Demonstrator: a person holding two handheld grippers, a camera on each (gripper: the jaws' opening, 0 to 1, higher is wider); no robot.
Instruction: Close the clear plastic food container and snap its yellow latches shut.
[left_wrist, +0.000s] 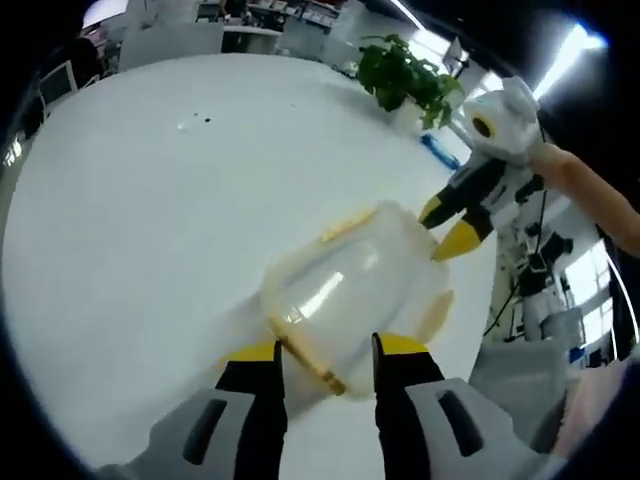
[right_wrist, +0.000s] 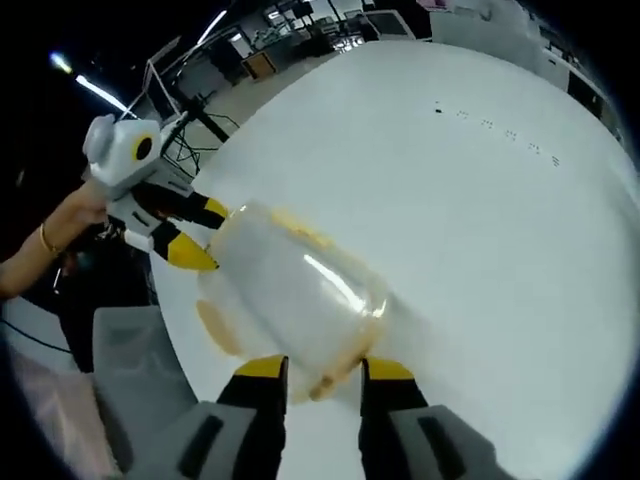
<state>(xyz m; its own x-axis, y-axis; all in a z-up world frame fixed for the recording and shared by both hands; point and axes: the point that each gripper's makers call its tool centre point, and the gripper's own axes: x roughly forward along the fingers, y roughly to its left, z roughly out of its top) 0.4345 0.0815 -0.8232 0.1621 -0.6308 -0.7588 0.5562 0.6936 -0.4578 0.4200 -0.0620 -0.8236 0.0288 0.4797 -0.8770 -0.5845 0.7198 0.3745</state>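
1. Clear plastic, rounded food container (left_wrist: 345, 295) with yellow latches sits on the round white table (left_wrist: 150, 230), close to the table's edge nearest the person.
2. Lid looks down on the container; whether it is fully seated I cannot tell.
3. Left gripper (left_wrist: 328, 355), grey body with black jaws and yellow tips, has its jaws parted either side of a yellow side latch (left_wrist: 305, 350); they look like they touch it, but a firm grasp cannot be told.
4. Right gripper (right_wrist: 315, 372), same build, jaws parted around the yellow latch (right_wrist: 335, 375) at the opposite end; contact likewise unclear.
5. Each gripper appears in the other's view, across the container, yellow tips at the container's far wall.
6. Green leafy potted plant (left_wrist: 405, 75) stands near the table's far edge.
7. A hand with a bracelet (right_wrist: 50, 240) holds the left gripper.
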